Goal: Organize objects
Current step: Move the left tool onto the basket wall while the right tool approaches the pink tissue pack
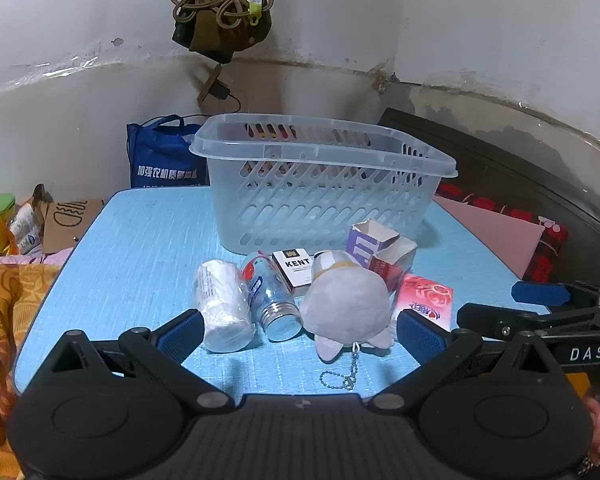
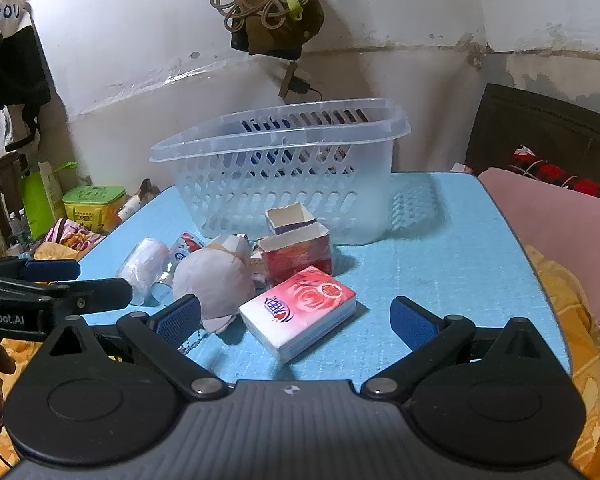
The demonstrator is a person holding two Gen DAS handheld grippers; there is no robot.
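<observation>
Both claws hang wide open, gripping nothing. Straight ahead of the left claw lies the grey round plush keychain; beyond it, the clear slotted plastic basket on the blue tabletop. Right claw faces the pink tissue pack; best to straddle it squarely before squeezing.

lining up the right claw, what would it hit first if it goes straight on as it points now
Most likely the pink rose-printed tissue pack lying flat on the blue table; it sits between the open right claw's pads. Depth is uncertain.
</observation>
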